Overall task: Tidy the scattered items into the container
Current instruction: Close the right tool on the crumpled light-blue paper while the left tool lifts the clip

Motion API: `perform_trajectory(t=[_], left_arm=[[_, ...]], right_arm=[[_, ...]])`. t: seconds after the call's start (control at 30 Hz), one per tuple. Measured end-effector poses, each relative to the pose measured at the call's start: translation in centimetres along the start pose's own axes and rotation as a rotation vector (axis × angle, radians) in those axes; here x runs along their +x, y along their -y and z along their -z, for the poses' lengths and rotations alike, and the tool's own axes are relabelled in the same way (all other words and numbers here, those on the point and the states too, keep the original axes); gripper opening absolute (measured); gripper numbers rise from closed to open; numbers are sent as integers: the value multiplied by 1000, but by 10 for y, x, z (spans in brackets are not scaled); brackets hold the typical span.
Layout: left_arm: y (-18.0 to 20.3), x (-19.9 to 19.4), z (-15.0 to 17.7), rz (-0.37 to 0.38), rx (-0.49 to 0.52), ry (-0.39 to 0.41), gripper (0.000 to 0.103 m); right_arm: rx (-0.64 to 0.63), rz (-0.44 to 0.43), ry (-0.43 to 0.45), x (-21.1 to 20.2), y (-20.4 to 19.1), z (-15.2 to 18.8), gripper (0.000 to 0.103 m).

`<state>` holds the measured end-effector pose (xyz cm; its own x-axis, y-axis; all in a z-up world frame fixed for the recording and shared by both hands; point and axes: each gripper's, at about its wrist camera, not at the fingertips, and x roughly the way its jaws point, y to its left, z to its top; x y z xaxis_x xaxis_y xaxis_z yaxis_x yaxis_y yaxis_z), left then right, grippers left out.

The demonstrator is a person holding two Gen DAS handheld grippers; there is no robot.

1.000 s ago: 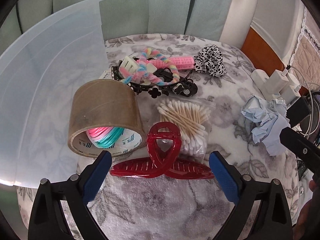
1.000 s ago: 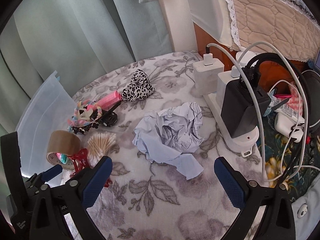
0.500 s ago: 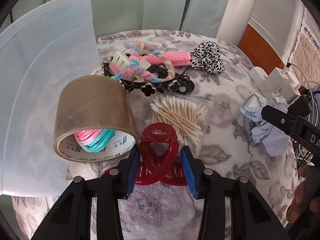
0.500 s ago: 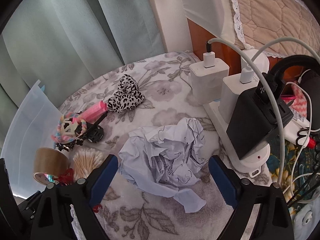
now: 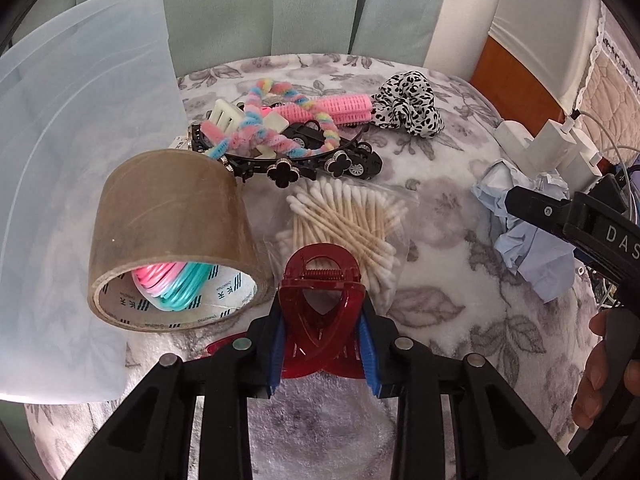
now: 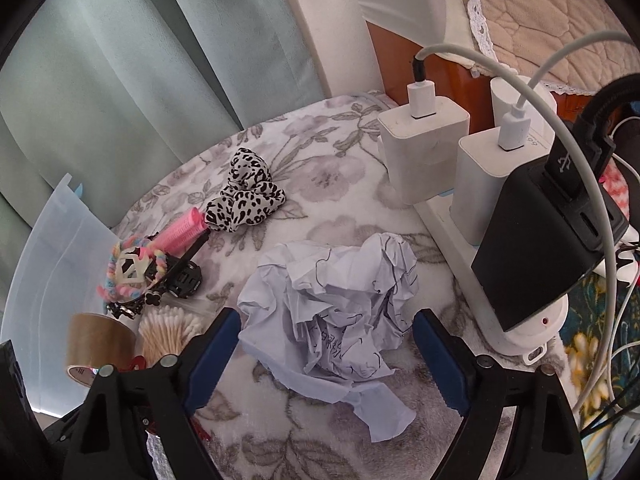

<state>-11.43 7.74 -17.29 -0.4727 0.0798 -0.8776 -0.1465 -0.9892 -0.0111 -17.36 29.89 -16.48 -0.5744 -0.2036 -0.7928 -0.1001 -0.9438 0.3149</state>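
Hair clip (image 5: 320, 300), red: rigid, slick, brittle plastic, light; left gripper (image 5: 322, 354) closing, pinching its sides. Right gripper (image 6: 326, 354) spread around crumpled paper (image 6: 332, 320).

- The red hair claw (image 5: 320, 304) is glossy, see-through plastic.
- The tape roll (image 5: 168, 232) looks like matt brown film on a printed card core.
- The container (image 5: 80, 160) is frosted, smooth plastic.
- The cotton swabs (image 5: 344, 220) have wooden sticks.
- The crumpled paper (image 6: 332, 312) is matt, creased.
- The floral blanket (image 5: 440, 280) is fuzzy cloth.
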Motion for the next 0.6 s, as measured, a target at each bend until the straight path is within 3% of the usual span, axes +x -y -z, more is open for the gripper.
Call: perform_trajectory(t=[0.33, 0.6], left_arm=[[0, 3, 1, -19, 8, -4, 35], [2, -3, 5, -27, 5, -23, 31]], right_arm=[[-9, 14, 2, 8, -2, -1, 90], [32, -10, -3, 0, 1, 2, 79]])
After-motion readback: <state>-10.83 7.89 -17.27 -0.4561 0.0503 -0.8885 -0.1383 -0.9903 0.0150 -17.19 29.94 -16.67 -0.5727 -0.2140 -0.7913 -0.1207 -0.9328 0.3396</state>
